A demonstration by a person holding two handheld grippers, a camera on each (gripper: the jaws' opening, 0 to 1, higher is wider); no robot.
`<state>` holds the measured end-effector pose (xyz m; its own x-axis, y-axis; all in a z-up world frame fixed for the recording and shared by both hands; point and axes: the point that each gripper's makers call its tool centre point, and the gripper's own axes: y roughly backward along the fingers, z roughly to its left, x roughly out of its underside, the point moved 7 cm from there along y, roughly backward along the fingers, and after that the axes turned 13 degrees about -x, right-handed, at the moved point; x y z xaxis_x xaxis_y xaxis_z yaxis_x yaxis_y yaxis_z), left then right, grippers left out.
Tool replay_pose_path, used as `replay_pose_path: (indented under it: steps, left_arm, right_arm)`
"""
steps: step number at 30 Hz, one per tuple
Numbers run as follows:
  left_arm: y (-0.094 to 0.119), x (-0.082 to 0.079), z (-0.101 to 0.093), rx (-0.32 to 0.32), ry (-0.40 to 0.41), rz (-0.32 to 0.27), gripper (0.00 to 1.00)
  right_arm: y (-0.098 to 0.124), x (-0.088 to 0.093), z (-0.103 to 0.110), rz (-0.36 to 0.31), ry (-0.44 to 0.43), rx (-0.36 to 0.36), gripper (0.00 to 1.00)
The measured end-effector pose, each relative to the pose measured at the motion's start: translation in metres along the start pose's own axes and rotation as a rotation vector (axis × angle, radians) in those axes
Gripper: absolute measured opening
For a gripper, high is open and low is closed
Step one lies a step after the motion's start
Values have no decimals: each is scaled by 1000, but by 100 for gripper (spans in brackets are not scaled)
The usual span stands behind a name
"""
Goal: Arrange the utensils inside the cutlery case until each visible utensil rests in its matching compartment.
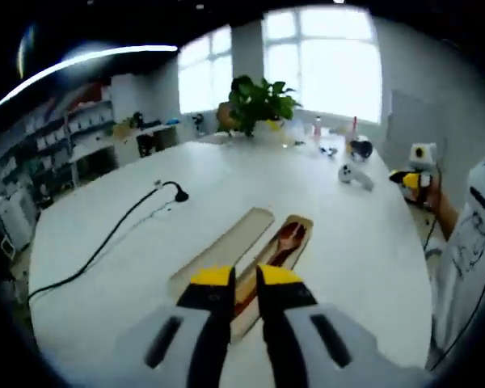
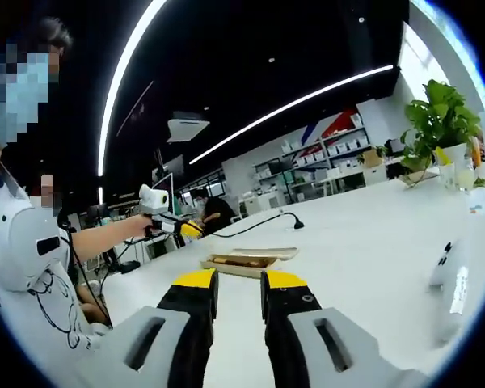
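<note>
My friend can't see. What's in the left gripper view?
A yellow-tipped gripper hovers above a wooden cutlery case holding a spoon, its lid lying beside it on a white table. A black cable and potted plant sit farther away.

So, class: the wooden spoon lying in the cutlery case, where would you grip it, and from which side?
Grip the spoon by its slim handle, coming down from above with the left gripper. It lies flat in the open case, bowl at the far end, so the walls probably block a sideways approach; the lid lies alongside.
</note>
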<state>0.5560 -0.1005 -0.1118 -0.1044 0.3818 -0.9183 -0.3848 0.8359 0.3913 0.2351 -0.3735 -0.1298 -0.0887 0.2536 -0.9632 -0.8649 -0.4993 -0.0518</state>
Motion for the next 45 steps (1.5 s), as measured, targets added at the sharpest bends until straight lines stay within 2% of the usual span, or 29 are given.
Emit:
replay_pose_path:
  steps: [3, 5, 6, 8, 11, 14, 18, 21, 23, 27, 30, 33, 37, 42, 44, 45]
  left_arm:
    - [12, 12, 8, -68, -16, -52, 11]
    - [18, 22, 10, -82, 1, -81, 11]
    - [20, 26, 11, -88, 42, -104, 11]
    - [21, 32, 13, -87, 44, -103, 13]
    - [23, 38, 18, -96, 39, -99, 17]
    - [23, 39, 19, -91, 34, -97, 28]
    - [23, 45, 13, -50, -58, -102, 33]
    - [19, 55, 9, -26, -101, -91, 39]
    - [16, 61, 7, -14, -115, -81, 39]
    - [12, 66, 7, 5, -129, -67, 40]
    - [10, 66, 10, 6, -125, -71, 39]
    - [8, 66, 12, 20, -106, -86, 40]
    - [-1, 72, 11, 26, -117, -66, 43]
    - [-10, 76, 8, 42, -120, -44, 47]
    - [-11, 78, 12, 20, -161, 1, 44]
    - [-11, 77, 14, 19, -204, -1, 42]
  right_arm:
    - [-14, -7, -2, 33, 11, -39, 21]
    - [-20, -11, -6, 82, 50, -50, 24]
    - [-25, -16, -11, 137, 98, -43, 25]
    - [-34, -26, -16, 222, 171, -57, 25]
    - [-49, -40, -18, 259, 248, -69, 27]
    - [-64, -43, -19, 262, 270, -80, 31]
    - [-82, -31, -29, 272, 225, -99, 33]
    - [-97, -13, -33, 305, 129, -198, 33]
    - [-105, -9, -36, 275, 54, -230, 35]
    - [-115, -8, -46, 252, 63, -208, 40]
    - [-123, -10, -55, 227, 108, -155, 48]
    - [-130, -9, -60, 225, 155, -132, 50]
    - [-142, 5, -70, 270, 133, -111, 42]
    - [-152, 23, -78, 306, 86, -101, 51]
    - [-152, 34, -83, 381, 65, -82, 47]
    - [-153, 37, -85, 410, 78, -81, 43]
